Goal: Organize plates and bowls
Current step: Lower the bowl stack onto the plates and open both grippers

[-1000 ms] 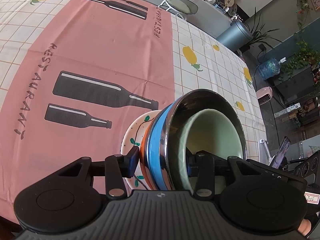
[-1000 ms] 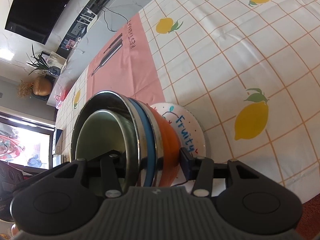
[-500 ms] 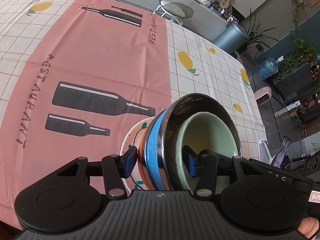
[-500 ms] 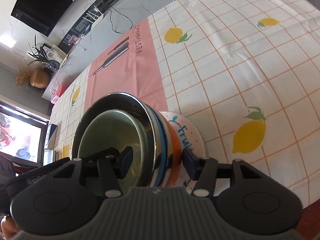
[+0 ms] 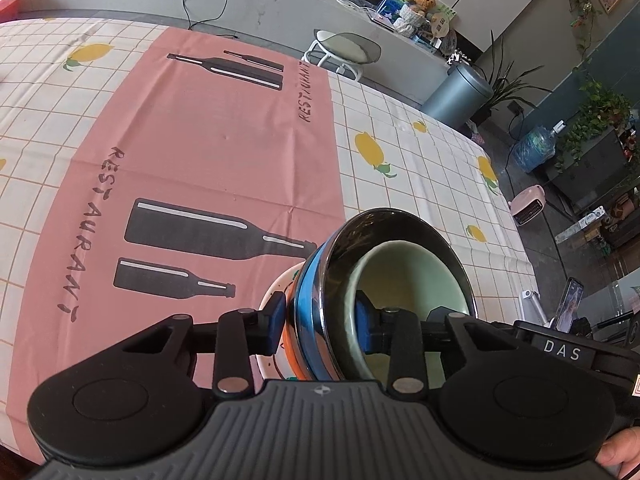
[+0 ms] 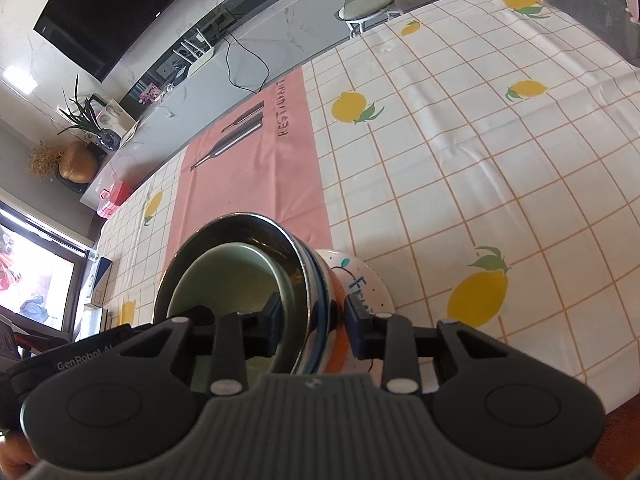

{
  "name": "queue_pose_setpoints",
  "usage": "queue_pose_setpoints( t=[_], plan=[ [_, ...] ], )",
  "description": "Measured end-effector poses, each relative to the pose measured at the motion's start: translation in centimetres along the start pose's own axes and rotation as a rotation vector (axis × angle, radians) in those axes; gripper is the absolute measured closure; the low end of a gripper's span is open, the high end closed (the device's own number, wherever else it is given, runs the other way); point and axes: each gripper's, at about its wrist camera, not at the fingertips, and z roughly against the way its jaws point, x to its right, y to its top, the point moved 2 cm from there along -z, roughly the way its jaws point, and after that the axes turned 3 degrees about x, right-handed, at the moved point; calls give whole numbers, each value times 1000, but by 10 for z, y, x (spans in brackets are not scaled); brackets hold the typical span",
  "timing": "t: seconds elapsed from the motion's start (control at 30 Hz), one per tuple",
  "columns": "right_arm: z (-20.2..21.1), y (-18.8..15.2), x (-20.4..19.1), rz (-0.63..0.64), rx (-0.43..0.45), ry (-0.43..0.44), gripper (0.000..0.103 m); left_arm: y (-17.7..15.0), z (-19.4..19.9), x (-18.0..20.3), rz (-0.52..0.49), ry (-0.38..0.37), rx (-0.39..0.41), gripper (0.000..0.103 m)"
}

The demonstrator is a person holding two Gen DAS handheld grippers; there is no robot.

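- The left gripper [image 5: 320, 322] has just been closing, and its blue pads now pinch the near wall of the nested stack: one pad on the outside by the plate, the other inside the pale green bowl [image 5: 408, 280].
- The right gripper [image 6: 316, 316] has also just been closing; it clamps the opposite side of the same stack, with one finger inside the steel bowl [image 6: 240, 232] and the other against the orange bowl [image 6: 340, 344].
- From inside out, the stack is the green bowl, the steel bowl, a blue bowl [image 5: 306, 304], the orange bowl, and a white plate [image 6: 372, 284] with blue lettering underneath.
- It sits near the table's front edge, partly on the pink runner [image 5: 192, 152] printed with bottles and partly on the lemon-print checked tablecloth [image 6: 480, 152].
- Whether the plate touches the cloth cannot be told.
- The tabletop beyond the stack is bare cloth all the way to its far edge.
- Past that edge stand a round stool [image 5: 346, 46] and a long grey counter [image 6: 256, 40] with cables, under a dark screen [image 6: 132, 4].
- To the side lie a grey bin [image 5: 460, 92], potted plants and a water jug [image 5: 534, 150] on the floor.
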Motion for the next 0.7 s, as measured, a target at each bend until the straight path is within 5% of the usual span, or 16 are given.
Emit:
queue_pose_setpoints(
  t=[0.3,0.43,0.7],
  plan=[
    [-1,1,-3,6,6,-11,71,2,0,-2,4,-8,-11,64],
    [2,-1,-8,25,11,-9,63,4,6,-5,17,-32,6,58],
    [30,-1,-48,214,121,-62,54,11,53,22,-180,-15,161,43]
  ],
)
